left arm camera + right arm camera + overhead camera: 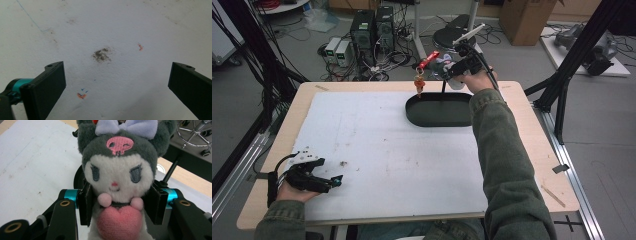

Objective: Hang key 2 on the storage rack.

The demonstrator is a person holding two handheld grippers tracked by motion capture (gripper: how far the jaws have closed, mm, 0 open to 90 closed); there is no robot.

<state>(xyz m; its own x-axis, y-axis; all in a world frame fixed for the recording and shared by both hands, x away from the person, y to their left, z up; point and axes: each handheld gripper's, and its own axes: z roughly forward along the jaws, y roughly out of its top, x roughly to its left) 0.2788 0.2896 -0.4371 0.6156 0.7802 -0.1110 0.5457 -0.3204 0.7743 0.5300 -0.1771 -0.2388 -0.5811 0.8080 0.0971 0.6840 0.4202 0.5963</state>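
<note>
Nearest the person, the left tool (336, 181) rested low on the white mat (377, 150) at the front-left of the tabletop (532, 135), its 2 jaws spread wide with nothing between them; in the left gripper view a grey smudge (101, 54) lay on the mat between them. Farther off, the right tool (120, 202) was clamped on a plush doll (118, 173), pads pressed into the sides at neck level, head away from the camera, pink heart (119, 222) toward it. In the high view that tool (447, 70) hung beyond the far rim of the black oval tray (439, 117), a red keychain clip (428, 61) and orange charm (419, 82) dangling above the tray's far-left edge. The tray lay below and toward the person from the doll, its long axis across the tabletop. Judging by reach, the right hand was far nearer; a lowering toward the tray seemed the likely next move.
</note>
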